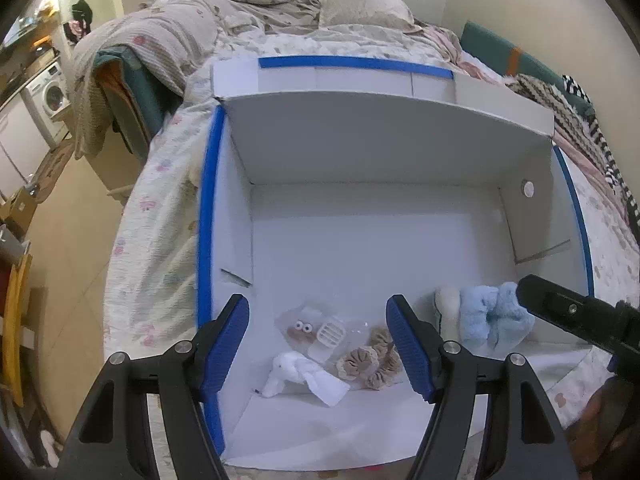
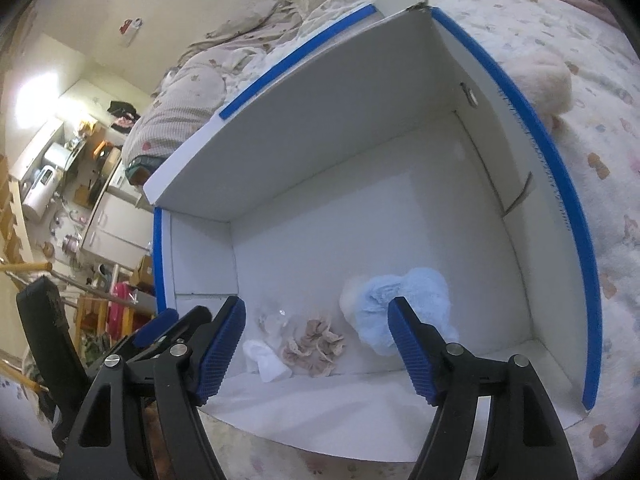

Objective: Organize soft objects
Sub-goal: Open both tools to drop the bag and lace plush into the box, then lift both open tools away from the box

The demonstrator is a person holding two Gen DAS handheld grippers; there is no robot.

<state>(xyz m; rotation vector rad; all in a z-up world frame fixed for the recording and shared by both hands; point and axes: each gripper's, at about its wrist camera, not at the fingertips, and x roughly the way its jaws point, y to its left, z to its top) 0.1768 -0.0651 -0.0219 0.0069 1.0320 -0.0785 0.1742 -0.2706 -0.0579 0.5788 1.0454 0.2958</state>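
Observation:
A white cardboard box (image 1: 360, 152) with blue-taped rims sits on a bed. On its floor lie a white cloth bundle (image 1: 298, 376), beige scrunchies (image 1: 372, 360), a clear packet with a googly-eyed item (image 1: 308, 328) and a fluffy blue and cream soft toy (image 1: 488, 316). My left gripper (image 1: 318, 344) hangs open above the near end of the box, over the cloth and packet, holding nothing. My right gripper (image 2: 316, 344) is open too, above the scrunchies (image 2: 314, 346), with the blue toy (image 2: 400, 300) behind its right finger. The white cloth (image 2: 266, 360) lies lower left.
The box (image 2: 320, 128) rests on a floral bedspread (image 2: 600, 120) with a rumpled duvet and pillows (image 1: 360, 8) behind. A pale plush item (image 2: 536, 76) lies outside the box's right wall. To the left the floor holds a washing machine (image 1: 50, 96) and clutter.

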